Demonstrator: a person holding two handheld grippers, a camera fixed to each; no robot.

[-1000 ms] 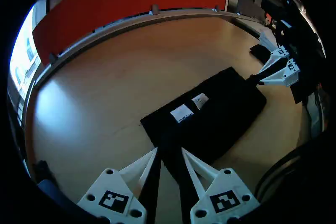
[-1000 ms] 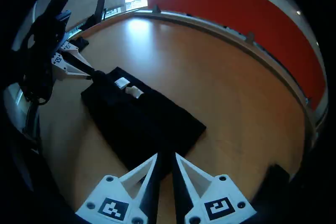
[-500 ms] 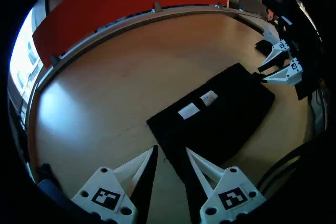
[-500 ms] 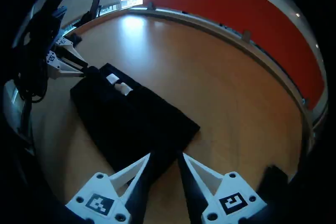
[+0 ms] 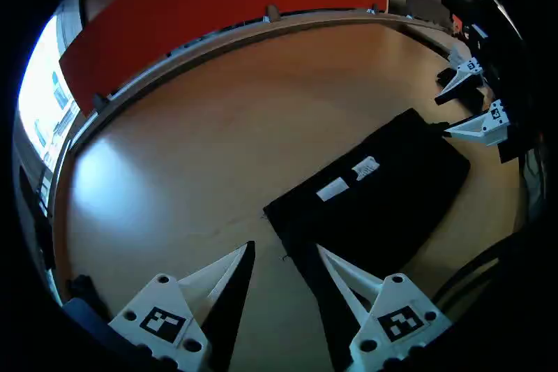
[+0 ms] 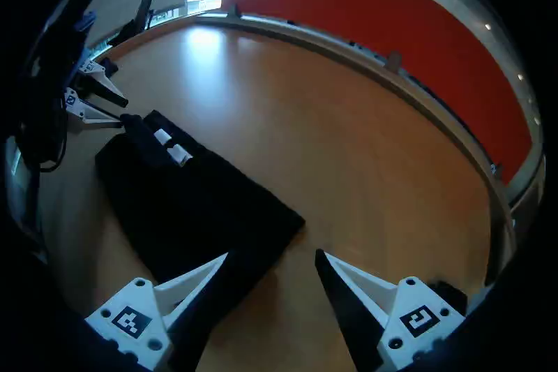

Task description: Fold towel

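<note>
— Gripping nothing with the left gripper (image 5: 282, 250): fingers spread wide, near corner of the black towel (image 5: 376, 204) lying just ahead between them.

— Same for the right gripper (image 6: 272, 253)?

— Wide open too and empty, poised at the opposite end of the towel, one finger over the corner nearest it.

— And the towel itself?

— Flat on the wooden table (image 5: 209, 135), already doubled into a long rectangle by the look of it. Two white tags (image 5: 333, 189) on top, toward the left gripper's end.

— Handling?

— Likely soft and light, limp once lifted, with no stiffness to keep a shape. Not fragile; probably not slippery on wood. Best taken by pinching a corner or short edge through all layers, both ends raised together to avoid sagging or unfolding.

— Risk?

— Catching only the top layer, or dragging instead of lifting.

— Surface?

— Smooth pale wood, glossy, with a bright patch of glare toward the far side. Plenty of bare room around the towel for another fold.

— Farther off?

— Raised lip (image 5: 230, 33) along the table's back edge, then a long red panel (image 5: 209, 2) behind it. Bright window (image 5: 42, 93) at one end. Dark shapes past the other end, too dim to name.
</note>
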